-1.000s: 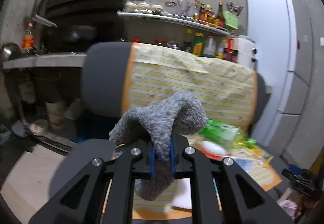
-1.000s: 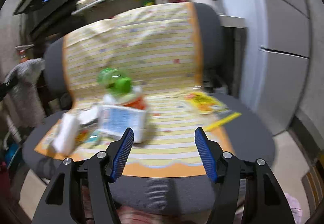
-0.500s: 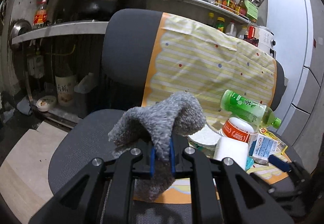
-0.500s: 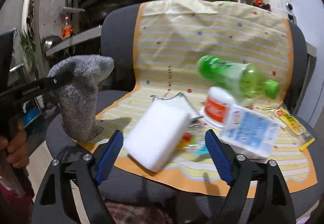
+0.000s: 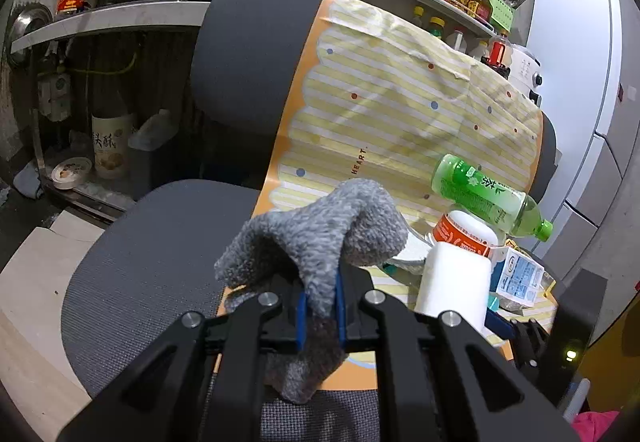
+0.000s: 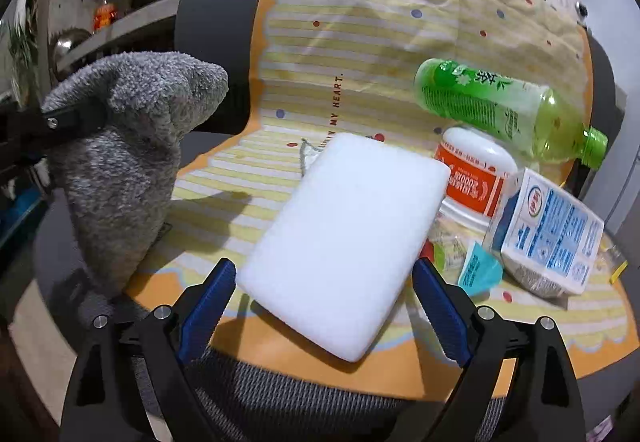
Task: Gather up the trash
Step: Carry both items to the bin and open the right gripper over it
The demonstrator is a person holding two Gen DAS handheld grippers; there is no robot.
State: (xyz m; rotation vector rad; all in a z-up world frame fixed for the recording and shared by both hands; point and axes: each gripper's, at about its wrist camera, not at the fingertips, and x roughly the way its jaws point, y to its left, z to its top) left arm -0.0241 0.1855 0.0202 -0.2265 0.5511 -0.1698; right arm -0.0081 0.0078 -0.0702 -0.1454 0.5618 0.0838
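The right claw stands wide, its jaws having just been opening, with the near end of a white rectangular foam block lying between the blue pads but pressed by neither. The left claw is nearly closed on a fluffy grey cloth, which droops below the jaws and hangs just above the near left corner of the yellow striped, orange-bordered sheet draped over the grey mesh office chair. The block rests tilted on that sheet near the front edge of the seat, and the other trash is heaped just beside it to the right: a white tub with an orange label, a green plastic tea bottle lying across the tub, a white and blue carton and small wrappers. Risks, as judged: the block looks soft, so a grip near its end may crush or pivot it rather than lift it; a push forward could slide it into the tub and roll the bottle off. The sheet looks loose and may drag with any snag. The hanging cloth could brush the sheet. The chair itself may swivel under pressure.
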